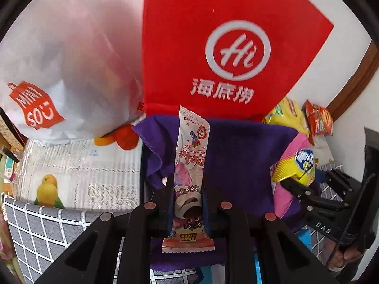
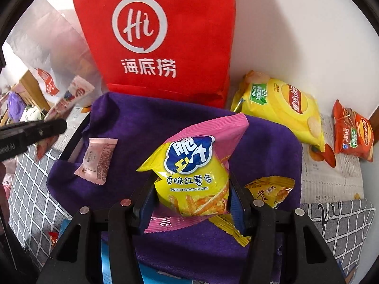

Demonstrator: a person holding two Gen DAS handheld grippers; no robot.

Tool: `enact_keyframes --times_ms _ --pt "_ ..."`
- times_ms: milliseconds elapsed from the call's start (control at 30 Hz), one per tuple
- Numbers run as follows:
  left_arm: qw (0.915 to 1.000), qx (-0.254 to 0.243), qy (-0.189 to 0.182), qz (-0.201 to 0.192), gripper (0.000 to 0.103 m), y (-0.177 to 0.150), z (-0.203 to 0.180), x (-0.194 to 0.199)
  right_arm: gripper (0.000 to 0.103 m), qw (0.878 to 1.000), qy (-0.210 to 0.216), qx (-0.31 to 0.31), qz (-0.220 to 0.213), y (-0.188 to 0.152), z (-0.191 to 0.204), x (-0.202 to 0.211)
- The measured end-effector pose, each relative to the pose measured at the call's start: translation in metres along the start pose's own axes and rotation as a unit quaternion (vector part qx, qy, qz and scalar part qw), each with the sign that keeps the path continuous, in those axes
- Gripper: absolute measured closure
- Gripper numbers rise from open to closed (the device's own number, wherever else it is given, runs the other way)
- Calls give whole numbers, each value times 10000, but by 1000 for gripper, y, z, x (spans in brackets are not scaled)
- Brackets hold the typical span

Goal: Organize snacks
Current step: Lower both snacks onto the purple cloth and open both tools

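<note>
Left wrist view: left gripper (image 1: pixel 187 203) pinching wafer bar (image 1: pixel 190 165) at frame centre, long axis running up-frame, over purple cloth (image 1: pixel 239 156). Right wrist view: right gripper (image 2: pixel 191 201) clamped on chip bag (image 2: pixel 194 170), centre frame. Loose pink packet (image 2: pixel 97 161) lying left of bag, nearer left gripper.

Light: bright, even daylight.
Shadows: soft grey on the white wall (image 1: pixel 123 7), upper left.
Edges: strong fisheye bending, black corners.
Blur: left border of the right wrist view (slightly smeared).
</note>
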State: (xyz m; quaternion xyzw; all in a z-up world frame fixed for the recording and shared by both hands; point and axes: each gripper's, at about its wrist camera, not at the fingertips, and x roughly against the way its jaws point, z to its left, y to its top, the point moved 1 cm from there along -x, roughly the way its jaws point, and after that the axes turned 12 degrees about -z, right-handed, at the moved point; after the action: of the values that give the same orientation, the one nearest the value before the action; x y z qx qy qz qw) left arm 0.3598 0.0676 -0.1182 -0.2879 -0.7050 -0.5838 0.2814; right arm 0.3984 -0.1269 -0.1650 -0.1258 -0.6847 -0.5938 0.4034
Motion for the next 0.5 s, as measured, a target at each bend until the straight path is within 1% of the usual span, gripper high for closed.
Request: enact_keyframes --times_ms 167,233,300,500 --pt "9998 -76 29 166 85 -6 -5 -11 47 10000 7 -45 11 1 -2 -1" --pt "9997 -110 59 221 85 -8 -7 -14 44 10000 9 -52 -12 1 -3 0" --pt "9995 -135 82 269 85 -10 -8 -16 42 10000 -3 -44 -81 2 -4 3" --pt "9988 -197 131 418 85 -14 -12 -23 41 9993 0 -200 -308 10 -10 19"
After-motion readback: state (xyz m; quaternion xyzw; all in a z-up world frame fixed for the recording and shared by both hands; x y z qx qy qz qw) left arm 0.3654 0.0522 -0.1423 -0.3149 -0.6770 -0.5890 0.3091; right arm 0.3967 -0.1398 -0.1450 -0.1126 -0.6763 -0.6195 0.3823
